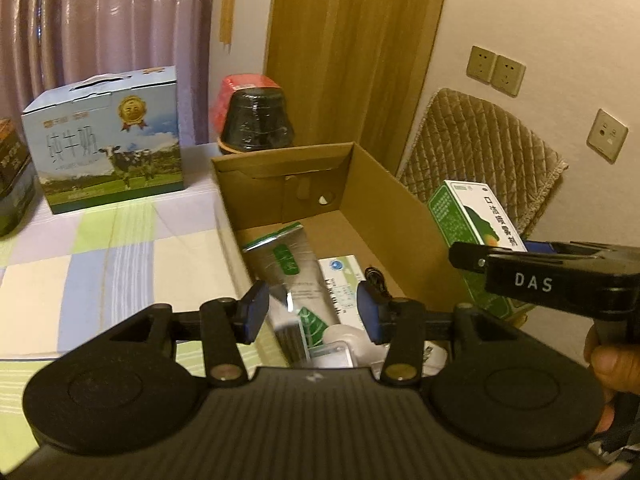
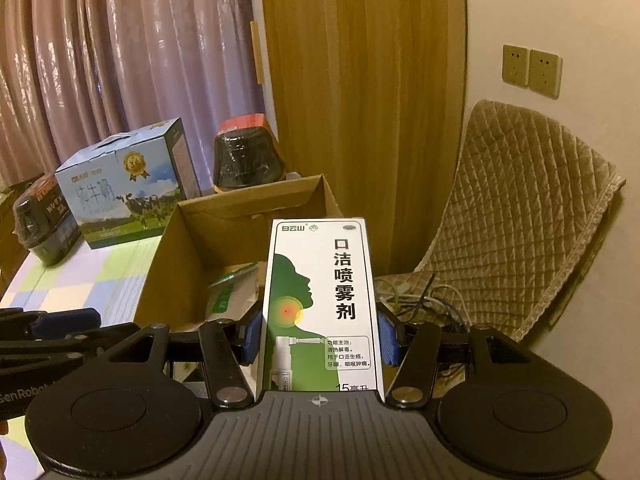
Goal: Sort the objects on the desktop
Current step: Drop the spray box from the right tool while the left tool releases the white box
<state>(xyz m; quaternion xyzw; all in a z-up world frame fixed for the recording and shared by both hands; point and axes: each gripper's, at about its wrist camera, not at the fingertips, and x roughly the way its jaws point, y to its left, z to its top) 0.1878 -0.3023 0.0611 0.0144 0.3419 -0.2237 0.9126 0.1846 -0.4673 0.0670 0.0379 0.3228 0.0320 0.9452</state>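
We see the right gripper (image 2: 320, 336) with its jaws pressed on the two long sides of a green and white spray box (image 2: 322, 304). The blue pads (image 2: 389, 338) touch the box on the left and on the right, and the box stands upright between them, its printed face turned to the camera. In the left wrist view the same box (image 1: 470, 216) hangs just beside the right wall of the cardboard box (image 1: 384, 184), above its rim, with the right gripper (image 1: 480, 258) coming in from the right.

The left gripper (image 1: 314, 310) has its jaws spread wide and they hold nothing. It hovers over the near part of the cardboard box, and we cannot tell if it touches anything there. Between its pads we see what lies inside the cardboard box: a silver and green tube (image 1: 290, 268), a white packet with a blue mark (image 1: 340, 276), a black cable (image 1: 376, 280) and some white things near the camera that are too blurred to name.

The cardboard box stands open on the bench (image 1: 100, 248), which has a checked cloth. On the far left of the bench stands a blue milk carton (image 1: 108, 140), and behind the cardboard box a black pot (image 1: 256, 120). At the right a quilted chair (image 2: 516, 216) stands by the wall.
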